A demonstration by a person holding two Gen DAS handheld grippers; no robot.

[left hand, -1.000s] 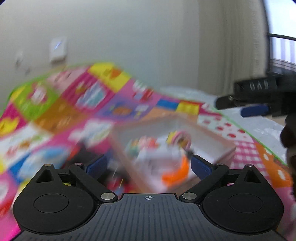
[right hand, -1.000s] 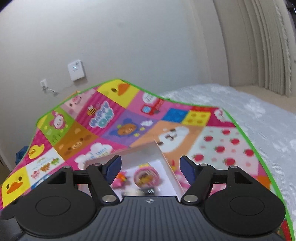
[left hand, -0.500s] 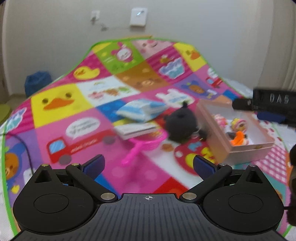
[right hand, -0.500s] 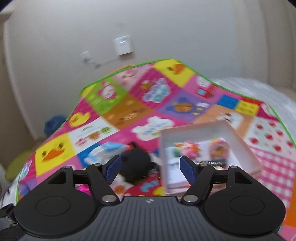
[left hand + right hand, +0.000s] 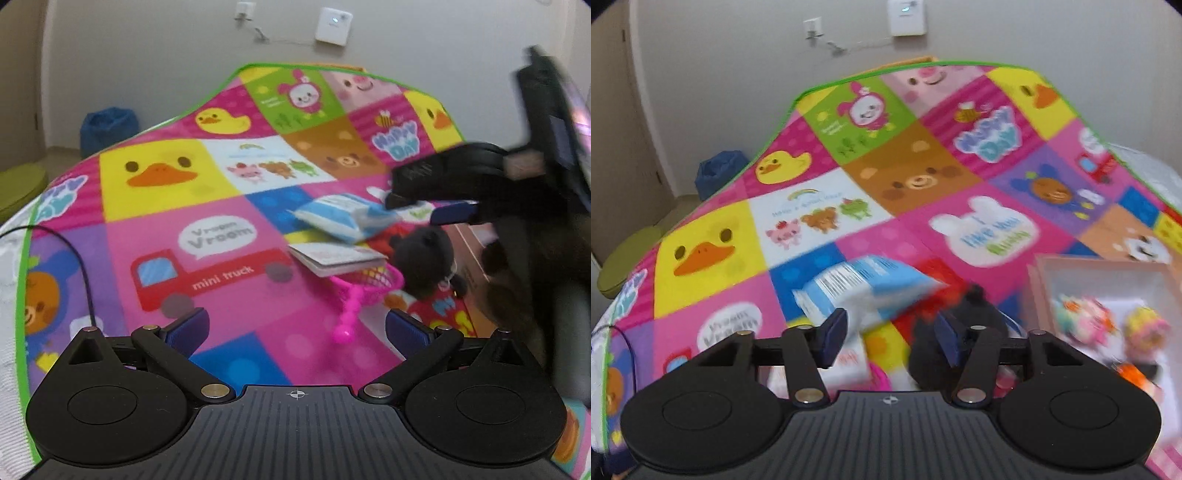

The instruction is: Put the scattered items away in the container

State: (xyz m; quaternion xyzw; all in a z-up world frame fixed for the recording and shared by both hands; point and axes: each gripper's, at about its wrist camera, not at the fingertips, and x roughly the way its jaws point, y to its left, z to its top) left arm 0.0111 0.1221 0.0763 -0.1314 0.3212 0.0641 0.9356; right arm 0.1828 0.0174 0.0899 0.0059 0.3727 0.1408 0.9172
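My right gripper (image 5: pixel 890 338) has just been opening its jaws; they stand fairly wide with nothing pressed between the pads, and the blue-and-white packet (image 5: pixel 864 291) sits just beyond the gap at 12 o'clock. A second ago this camera looked down into the box; now it has swung to the loose pile, with the box (image 5: pixel 1108 280) off at 3 o'clock, holding a few small bright toys. My reading is that a drop-off is done and the next pick is lining up on the packet or the black plush toy (image 5: pixel 975 310) just beside it at 2 o'clock.

My left gripper (image 5: pixel 295 330) has also just opened, to its widest, and it is empty. From it, the pink toy net (image 5: pixel 360 291) lies at 1 o'clock, a small booklet (image 5: pixel 336 258) resting on the net's rim, the packet (image 5: pixel 345 216) beyond that, and the plush toy (image 5: pixel 424 258) at 2 o'clock. The right gripper (image 5: pixel 424 206) reaches in from 3 o'clock, over the packet. Half a second ago it was out at the edge of this view, near the box.

Four things remain outside the box, I judge.

Everything lies on a cartoon-patterned play mat (image 5: pixel 166 177) spread over white bedding (image 5: pixel 1152 170). Beyond are a plain wall with a white wall unit (image 5: pixel 332 26), a blue bag (image 5: pixel 107 129) and a green cushion (image 5: pixel 20 184) on the floor at 10 o'clock.
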